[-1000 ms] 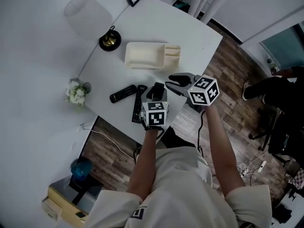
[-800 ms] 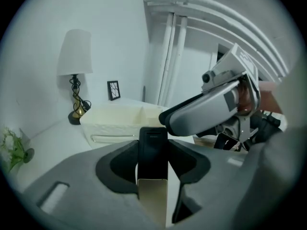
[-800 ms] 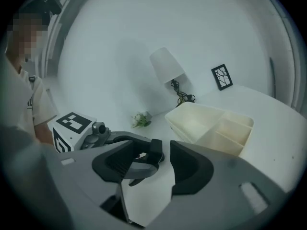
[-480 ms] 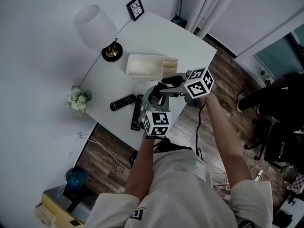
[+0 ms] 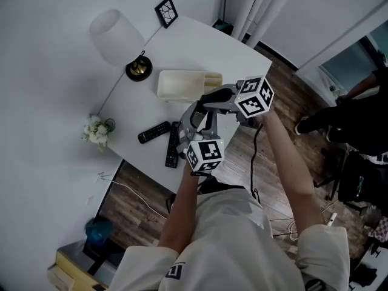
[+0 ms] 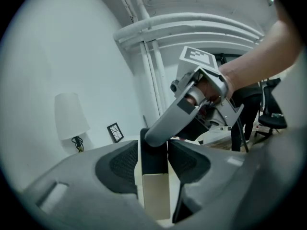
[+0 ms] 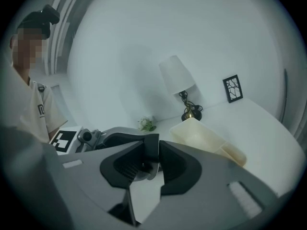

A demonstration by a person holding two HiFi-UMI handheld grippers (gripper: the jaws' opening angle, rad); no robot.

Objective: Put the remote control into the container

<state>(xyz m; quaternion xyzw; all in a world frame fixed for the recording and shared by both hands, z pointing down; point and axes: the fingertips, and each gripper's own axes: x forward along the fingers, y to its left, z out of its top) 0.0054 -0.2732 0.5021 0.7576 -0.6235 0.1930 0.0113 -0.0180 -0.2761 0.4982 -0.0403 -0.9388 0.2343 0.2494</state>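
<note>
A dark remote control [image 6: 153, 161] stands upright between the pads of my left gripper [image 6: 153, 150], which is shut on it. In the head view the left gripper [image 5: 197, 119] holds it above the near part of the white table [image 5: 200, 44]. My right gripper [image 5: 209, 99] reaches in from the right, and its jaws are closing on the remote's top end [image 7: 152, 146], with the pads against it. The cream container [image 5: 182, 85] lies just beyond both grippers. Two more black remotes [image 5: 154, 131] [image 5: 172, 145] lie flat on the table to the left.
A white lamp [image 5: 115, 36] with a dark base [image 5: 139, 70] and a small black picture frame [image 5: 166, 11] stand at the back of the table. A small bunch of flowers [image 5: 98, 132] sits beside the table's left edge. Wooden floor lies to the right.
The left gripper has lifted the remote upright and a little toward the container. The right gripper has swung left, opened wide, and its jaws now sit around the remote's top end.
</note>
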